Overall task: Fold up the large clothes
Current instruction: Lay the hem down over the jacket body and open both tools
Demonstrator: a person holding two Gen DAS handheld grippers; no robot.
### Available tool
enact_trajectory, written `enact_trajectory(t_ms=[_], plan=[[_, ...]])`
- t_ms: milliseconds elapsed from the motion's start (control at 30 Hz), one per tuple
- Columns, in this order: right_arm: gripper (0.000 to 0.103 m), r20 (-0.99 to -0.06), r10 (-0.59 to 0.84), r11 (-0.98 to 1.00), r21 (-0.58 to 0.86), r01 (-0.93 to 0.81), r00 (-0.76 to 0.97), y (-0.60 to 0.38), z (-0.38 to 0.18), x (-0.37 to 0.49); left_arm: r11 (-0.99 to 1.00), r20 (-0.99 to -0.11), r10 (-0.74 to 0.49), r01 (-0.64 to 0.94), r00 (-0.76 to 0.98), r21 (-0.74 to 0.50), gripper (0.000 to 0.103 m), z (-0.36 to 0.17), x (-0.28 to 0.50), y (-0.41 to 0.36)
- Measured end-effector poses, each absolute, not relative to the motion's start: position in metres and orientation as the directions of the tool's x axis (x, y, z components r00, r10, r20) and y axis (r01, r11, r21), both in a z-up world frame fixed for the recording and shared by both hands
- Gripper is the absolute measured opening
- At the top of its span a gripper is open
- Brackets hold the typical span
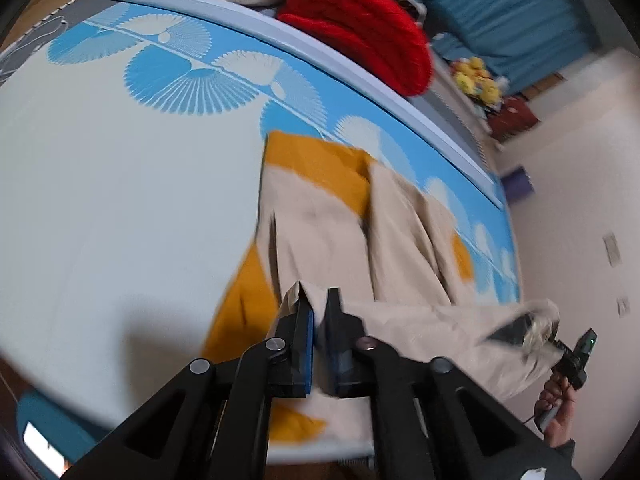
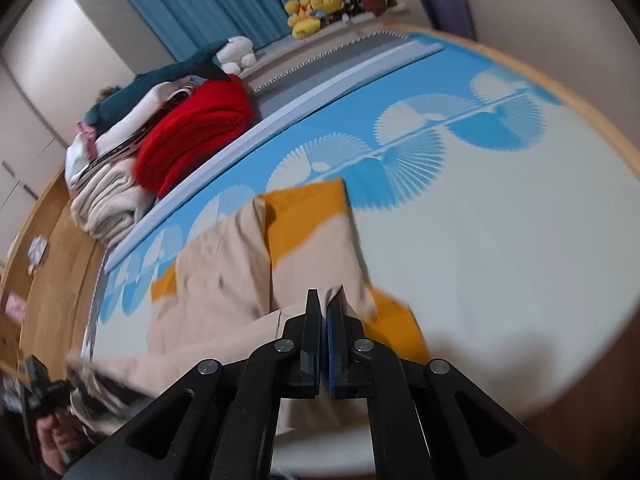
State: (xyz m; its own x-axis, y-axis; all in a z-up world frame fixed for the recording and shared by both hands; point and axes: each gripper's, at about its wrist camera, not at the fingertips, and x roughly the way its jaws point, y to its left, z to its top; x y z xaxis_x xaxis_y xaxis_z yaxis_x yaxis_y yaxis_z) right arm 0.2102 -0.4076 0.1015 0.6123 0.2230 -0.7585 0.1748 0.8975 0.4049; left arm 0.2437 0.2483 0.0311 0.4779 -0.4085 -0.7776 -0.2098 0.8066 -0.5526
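Between the fingers of both grippers sits the near edge of the garment (image 1: 320, 216), a large beige piece with mustard-orange panels, most of it spread ahead of the grippers on the blue-and-white mat (image 1: 120, 200). Left gripper (image 1: 319, 308): jaws nearly together, a peak of beige cloth pinched between them. Right gripper (image 2: 325, 304): same story, jaws all but closed on a fold of beige fabric. The hem stretches taut between the two, lifted off the mat.

My read: this is the carry-over of a fold, near edge picked up and ready to travel toward the far orange end. Next move calls for both hands going forward together, level, keeping the edge tight so it lands square on the far hem, then letting go.

Views differ nicely. Left wrist camera catches the other gripper off to its right, cloth bunched round its tip, the person's hand below. Right wrist camera shows the wooden floor to its left and the full stack beyond the mat: red blanket (image 2: 196, 132), cream bedding (image 2: 108, 196), teal curtain (image 2: 208, 0) and yellow plush toys (image 2: 316, 6).
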Motion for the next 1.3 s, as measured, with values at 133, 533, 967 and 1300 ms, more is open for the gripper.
enact_trajectory(t_ms=[133, 533, 967, 1300], plan=[[0.026, -0.769, 0.111, 0.912, 0.331, 0.242, 0.63, -0.423, 0.075, 0.294, 0.733, -0.74, -0.373, -0.311, 0.56, -0.605, 0.061, 0.005, 0.292, 0.277], [0.057, -0.938, 0.172, 0.96, 0.229, 0.163, 0.301, -0.411, -0.06, 0.345, 0.879, -0.907, -0.338, -0.261, 0.251, -0.4, 0.033, -0.087, 0.323, 0.248], [0.002, -0.646, 0.134, 0.941, 0.321, 0.108, 0.752, -0.403, 0.047, 0.334, 0.921, -0.756, -0.208, -0.136, 0.621, -0.365, 0.001, 0.003, 0.339, 0.232], [0.018, -0.854, -0.01, 0.938, 0.172, 0.3, 0.521, -0.405, -0.031, 0.391, 0.952, -0.855, -0.205, -0.106, 0.477, -0.287, 0.025, -0.033, 0.357, 0.208]])
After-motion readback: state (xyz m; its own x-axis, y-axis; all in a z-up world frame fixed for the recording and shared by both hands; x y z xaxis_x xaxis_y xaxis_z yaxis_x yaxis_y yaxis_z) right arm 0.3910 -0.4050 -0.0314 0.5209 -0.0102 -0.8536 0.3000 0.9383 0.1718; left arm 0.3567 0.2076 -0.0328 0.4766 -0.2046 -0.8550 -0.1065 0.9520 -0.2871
